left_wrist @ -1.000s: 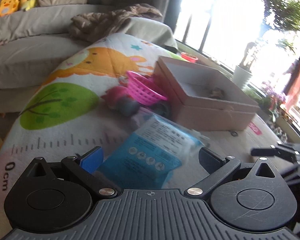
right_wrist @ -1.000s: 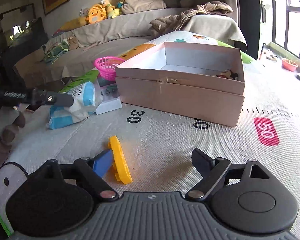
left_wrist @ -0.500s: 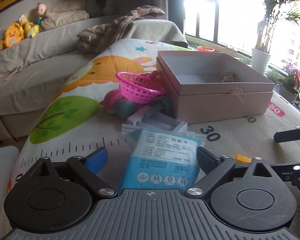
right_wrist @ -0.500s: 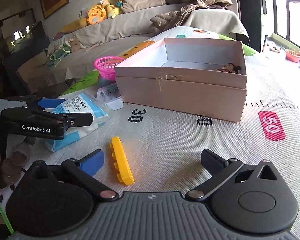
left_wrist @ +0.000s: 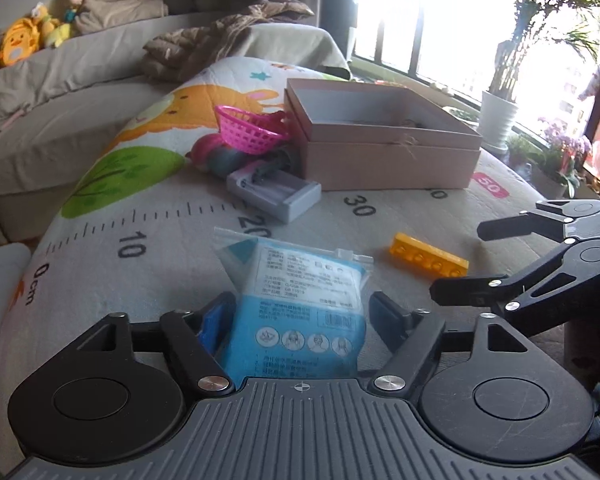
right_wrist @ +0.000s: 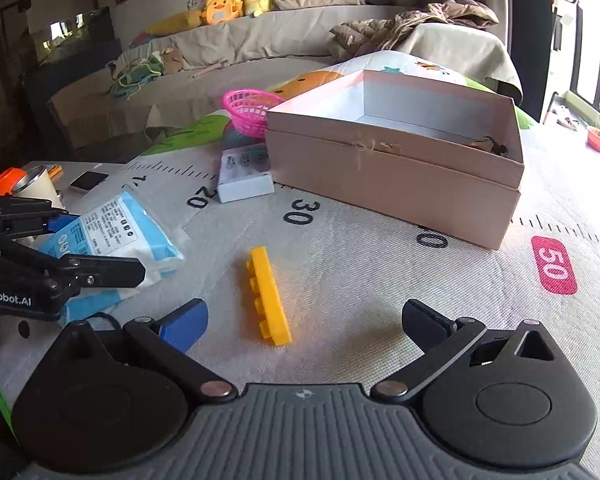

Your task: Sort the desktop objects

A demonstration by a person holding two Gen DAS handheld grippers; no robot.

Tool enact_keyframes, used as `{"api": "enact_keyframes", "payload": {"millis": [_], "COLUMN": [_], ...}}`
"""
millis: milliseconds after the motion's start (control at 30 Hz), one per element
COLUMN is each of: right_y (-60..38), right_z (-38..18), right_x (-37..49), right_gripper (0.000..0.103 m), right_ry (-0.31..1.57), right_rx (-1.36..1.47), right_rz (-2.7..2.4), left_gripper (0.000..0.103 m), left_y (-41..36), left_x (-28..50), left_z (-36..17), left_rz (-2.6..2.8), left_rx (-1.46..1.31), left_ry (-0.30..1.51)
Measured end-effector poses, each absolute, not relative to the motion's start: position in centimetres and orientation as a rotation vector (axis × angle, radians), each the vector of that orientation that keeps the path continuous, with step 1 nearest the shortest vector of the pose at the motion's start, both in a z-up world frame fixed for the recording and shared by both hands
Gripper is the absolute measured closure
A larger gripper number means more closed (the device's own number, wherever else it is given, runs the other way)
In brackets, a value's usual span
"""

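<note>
My left gripper (left_wrist: 302, 312) has the blue-and-white packet (left_wrist: 300, 300) between its fingers; its jaws have just been opening a little after a squeeze, and I cannot tell whether the pads press on the plastic or merely flank it. The packet lies on the printed play mat (left_wrist: 148, 220), near the ruler mark 20. My right gripper (right_wrist: 304, 320) is spread wide and holds nothing; the yellow toy brick (right_wrist: 268, 296) lies on the mat between its fingers, closer to the blue-padded left one and touching neither. Farther off, to the right, stands the open pink cardboard box (right_wrist: 396, 184), with a small dark thing in its far right corner that I cannot make out. Just left of the box lies a grey-white tray (left_wrist: 276, 196), and behind that a pink plastic basket (left_wrist: 250, 130) rests tilted on a heap of toys. At the far left edge in the right wrist view sit a cup (right_wrist: 36, 186) and a phone (right_wrist: 89, 181).
</note>
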State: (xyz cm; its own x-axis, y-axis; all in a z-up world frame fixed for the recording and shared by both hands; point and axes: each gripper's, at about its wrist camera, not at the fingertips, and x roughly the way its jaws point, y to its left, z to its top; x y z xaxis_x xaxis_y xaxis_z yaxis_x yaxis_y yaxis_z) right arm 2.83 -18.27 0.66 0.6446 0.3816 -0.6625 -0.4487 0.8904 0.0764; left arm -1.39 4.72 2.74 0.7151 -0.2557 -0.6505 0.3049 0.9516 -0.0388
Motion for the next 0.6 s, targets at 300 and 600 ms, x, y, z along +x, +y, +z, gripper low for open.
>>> {"api": "enact_keyframes", "payload": {"millis": [300,600], "right_y": [-15.6,-15.7], "right_z": [1.3,2.3], "right_x": [4.4,2.7], "right_gripper": [0.048,0.091], "right_ry": [0.726,0.751], "right_rx": [-0.198,-0.216], "right_rz": [0.501,0.539], "left_gripper": [0.015,0.038], "left_y": [4.7,3.7], "left_x": [-0.8,-0.9], "left_z": [2.3,2.1], "left_rz": [-0.298,-0.284], "left_rx": [0.087,0.13], "left_ry": [0.725,0.742]}}
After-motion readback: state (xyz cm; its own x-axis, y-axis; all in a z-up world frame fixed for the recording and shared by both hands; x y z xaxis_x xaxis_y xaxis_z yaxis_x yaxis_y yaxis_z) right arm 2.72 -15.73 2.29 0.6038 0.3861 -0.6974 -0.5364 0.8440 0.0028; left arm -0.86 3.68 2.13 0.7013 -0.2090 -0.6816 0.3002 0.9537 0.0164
